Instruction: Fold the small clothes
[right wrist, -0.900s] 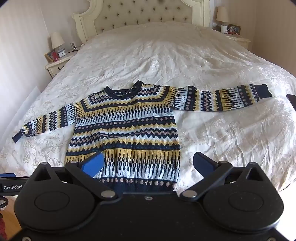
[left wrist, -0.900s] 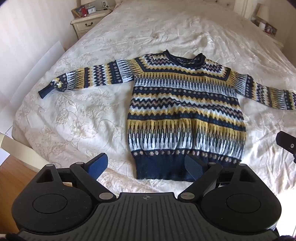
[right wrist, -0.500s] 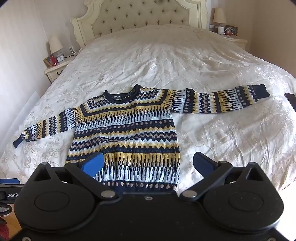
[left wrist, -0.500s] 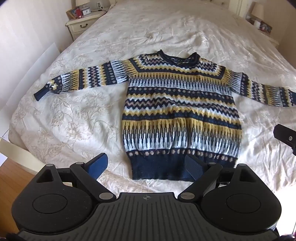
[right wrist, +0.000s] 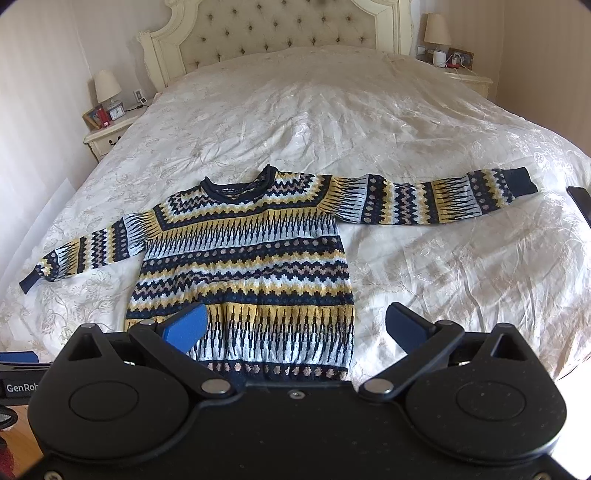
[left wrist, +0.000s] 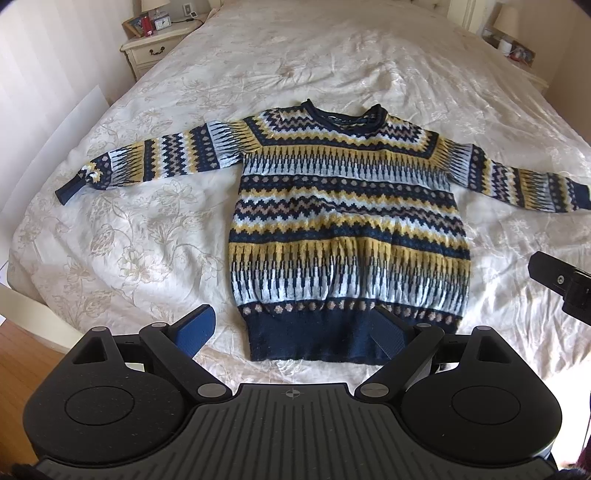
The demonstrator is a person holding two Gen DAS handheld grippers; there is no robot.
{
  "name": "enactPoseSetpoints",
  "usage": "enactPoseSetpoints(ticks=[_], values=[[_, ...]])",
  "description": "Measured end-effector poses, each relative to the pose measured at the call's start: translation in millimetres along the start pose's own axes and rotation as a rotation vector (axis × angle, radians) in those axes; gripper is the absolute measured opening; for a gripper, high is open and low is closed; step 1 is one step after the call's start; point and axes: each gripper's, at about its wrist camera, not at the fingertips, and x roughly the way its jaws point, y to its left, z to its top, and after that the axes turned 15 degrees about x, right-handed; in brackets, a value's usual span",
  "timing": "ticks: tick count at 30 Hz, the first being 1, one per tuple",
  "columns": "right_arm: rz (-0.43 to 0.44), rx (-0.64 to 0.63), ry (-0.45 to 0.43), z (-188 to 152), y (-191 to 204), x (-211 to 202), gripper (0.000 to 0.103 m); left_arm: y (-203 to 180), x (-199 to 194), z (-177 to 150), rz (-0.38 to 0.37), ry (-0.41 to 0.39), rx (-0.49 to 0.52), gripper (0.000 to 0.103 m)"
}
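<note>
A knitted sweater (left wrist: 347, 221) (right wrist: 251, 266) in navy, yellow and pale blue bands lies flat on the bed, front up, both sleeves spread out sideways. Its navy hem (left wrist: 310, 338) faces me. My left gripper (left wrist: 291, 332) hovers open above the hem's left part, nothing between its blue pads. My right gripper (right wrist: 295, 328) hangs open above the sweater's lower right side, holding nothing. Part of the right gripper (left wrist: 561, 284) shows at the right edge of the left wrist view.
The cream floral bedspread (right wrist: 369, 122) covers a wide bed with a tufted headboard (right wrist: 277, 26). Nightstands with lamps stand at both sides (right wrist: 107, 129) (right wrist: 465, 74). The bed's near edge and wooden floor (left wrist: 22, 358) lie at the lower left.
Both views have drawn back and tilted up a little: the sweater sits slightly lower and more of the bed's far end shows. Both grippers stayed open.
</note>
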Motion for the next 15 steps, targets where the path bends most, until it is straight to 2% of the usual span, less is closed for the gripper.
enactPoseSetpoints(ticks=[15], values=[[-0.004, -0.003, 0.020, 0.2, -3.2, 8.0, 0.102, 1.9, 8.8, 4.4, 0.007, 0.018, -0.024, 0.091]])
